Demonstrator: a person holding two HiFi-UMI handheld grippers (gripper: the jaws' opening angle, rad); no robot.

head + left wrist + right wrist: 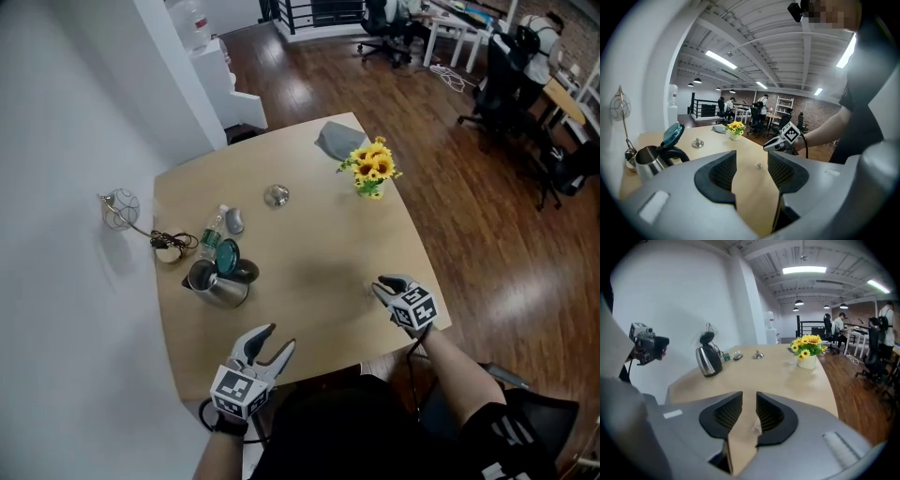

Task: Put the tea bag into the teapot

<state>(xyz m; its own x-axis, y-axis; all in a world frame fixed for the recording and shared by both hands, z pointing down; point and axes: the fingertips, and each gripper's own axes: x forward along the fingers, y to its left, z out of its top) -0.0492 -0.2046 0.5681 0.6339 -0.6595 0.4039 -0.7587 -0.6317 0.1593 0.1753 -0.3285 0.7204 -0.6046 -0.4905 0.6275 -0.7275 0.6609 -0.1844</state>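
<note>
Small pale tea bag (756, 428) low between the wide-spread jaws of the right tool (749, 401), close by the right-hand jaw, not pinched. Left tool (751, 161) spread too, over bare wooden desk (309, 244). Well apart, toward the desk's left edge: rounded steel teapot (217, 289), teal lid (228, 256) tipped up, contents not visible. Yellow sunflowers (373, 164) in a small vase (373, 190).

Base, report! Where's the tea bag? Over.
Left gripper, right gripper open. Small pale bit, likely tea bag, between right jaws. Teapot lid up, way clear.
</note>
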